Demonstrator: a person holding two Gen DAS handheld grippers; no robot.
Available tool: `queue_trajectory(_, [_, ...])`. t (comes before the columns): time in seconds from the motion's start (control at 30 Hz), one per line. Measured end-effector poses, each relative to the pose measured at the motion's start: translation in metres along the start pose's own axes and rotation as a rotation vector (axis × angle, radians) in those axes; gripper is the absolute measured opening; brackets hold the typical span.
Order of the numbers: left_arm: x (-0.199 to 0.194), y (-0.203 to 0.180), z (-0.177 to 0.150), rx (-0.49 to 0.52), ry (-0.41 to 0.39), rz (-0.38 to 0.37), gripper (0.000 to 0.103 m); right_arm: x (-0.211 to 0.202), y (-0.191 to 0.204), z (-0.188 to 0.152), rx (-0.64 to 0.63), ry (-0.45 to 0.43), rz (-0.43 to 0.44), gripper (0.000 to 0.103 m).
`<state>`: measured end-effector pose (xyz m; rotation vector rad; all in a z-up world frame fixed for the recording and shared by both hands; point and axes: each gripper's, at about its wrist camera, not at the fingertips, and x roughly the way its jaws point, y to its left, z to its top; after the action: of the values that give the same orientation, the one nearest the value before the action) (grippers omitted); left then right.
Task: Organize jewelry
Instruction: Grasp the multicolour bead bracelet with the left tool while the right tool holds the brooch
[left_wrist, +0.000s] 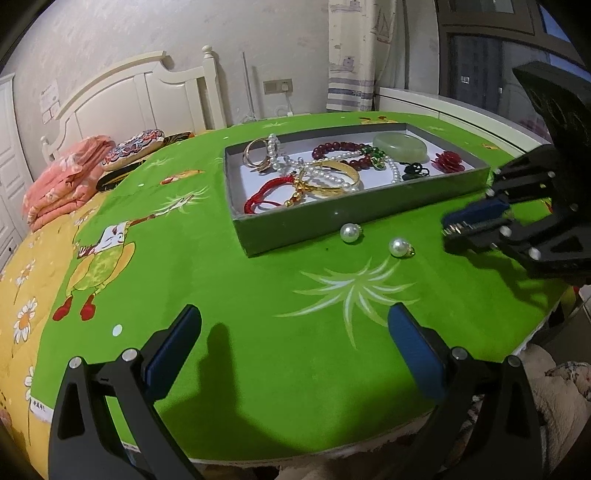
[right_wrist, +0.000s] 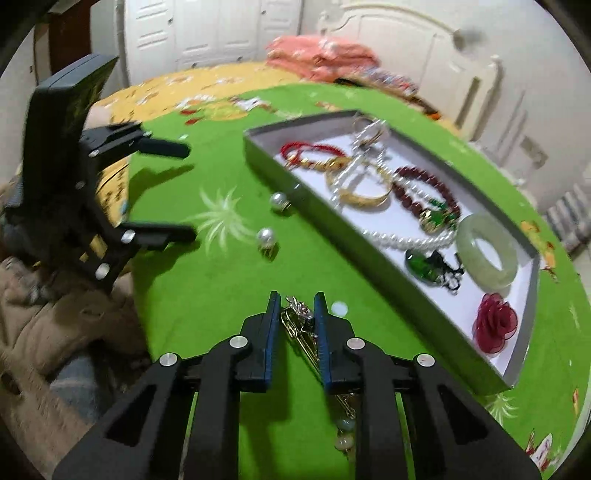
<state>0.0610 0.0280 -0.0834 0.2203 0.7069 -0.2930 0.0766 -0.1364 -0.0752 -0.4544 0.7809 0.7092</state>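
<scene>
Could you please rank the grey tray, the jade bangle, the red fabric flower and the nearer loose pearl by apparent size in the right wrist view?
1. Grey tray
2. Jade bangle
3. Red fabric flower, though its nearness flatters it
4. Nearer loose pearl

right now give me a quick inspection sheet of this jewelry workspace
surface: green printed cloth on a bed.
job's things: grey tray holds a gold bangle, red bead bracelet, pearl strand, jade bangle, red cord bracelet and red flower; two pearl earrings lie on the cloth beside it.
clutter: folded pink blanket.
grippers: left gripper open, empty; right gripper nearly closed around a gold hairpin; whether the pads press on it is unclear.
cables: nothing seen.
surroundings: white headboard, curtain.
</scene>
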Motion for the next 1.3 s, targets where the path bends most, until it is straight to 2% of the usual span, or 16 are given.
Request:
queue_trajectory(0.1, [-0.003,-0.006,0.003,0.023,-0.004,-0.012,0.098,-0.005,-0.004,0.005,0.029,-0.044,-0.030,0.018])
queue_trajectory(0.2, [-0.008,-0.015,0.012,0.045,-0.008,-0.065,0.098,-0.029,-0.007,0.011,0.037,-0.113,-0.093,0.018])
queue_trajectory(0.3, [-0.008,-0.033,0.024,0.078,0.008,-0.167,0.098,-0.058,-0.012,0.011,0.046,-0.172,-0.175,0.018])
queue_trajectory(0.4, [-0.005,-0.059,0.038,0.125,0.031,-0.284,0.098,-0.095,-0.023,0.001,0.072,-0.217,-0.320,0.018])
queue_trajectory(0.53, [0.004,-0.097,0.056,0.166,0.052,-0.397,0.097,-0.126,-0.038,-0.020,0.140,-0.239,-0.422,0.018])
queue_trajectory(0.63, [0.021,-0.118,0.064,0.189,0.084,-0.421,0.082,-0.133,-0.043,-0.041,0.190,-0.234,-0.451,0.018])
queue_trajectory(0.8, [0.047,-0.146,0.072,0.230,0.132,-0.412,0.073,-0.135,-0.041,-0.075,0.274,-0.253,-0.452,0.018])
queue_trajectory(0.9, [0.054,-0.161,0.076,0.275,0.123,-0.378,0.063,-0.135,-0.042,-0.087,0.305,-0.267,-0.448,0.018])
queue_trajectory(1.0, [0.052,-0.174,0.078,0.317,0.114,-0.394,0.041,-0.136,-0.043,-0.095,0.332,-0.280,-0.440,0.018])
queue_trajectory(1.03, [0.051,-0.179,0.079,0.330,0.116,-0.403,0.025,-0.136,-0.043,-0.096,0.336,-0.283,-0.439,0.018])
queue_trajectory(1.1, [0.047,-0.185,0.081,0.357,0.099,-0.404,0.022,-0.136,-0.044,-0.099,0.346,-0.292,-0.437,0.018])
queue_trajectory(1.13, [0.043,-0.186,0.082,0.360,0.072,-0.398,0.009,-0.137,-0.042,-0.099,0.348,-0.295,-0.437,0.018])
queue_trajectory(1.3, [0.035,-0.176,0.094,0.342,0.044,-0.398,0.009,-0.142,-0.039,-0.104,0.360,-0.303,-0.441,0.018])
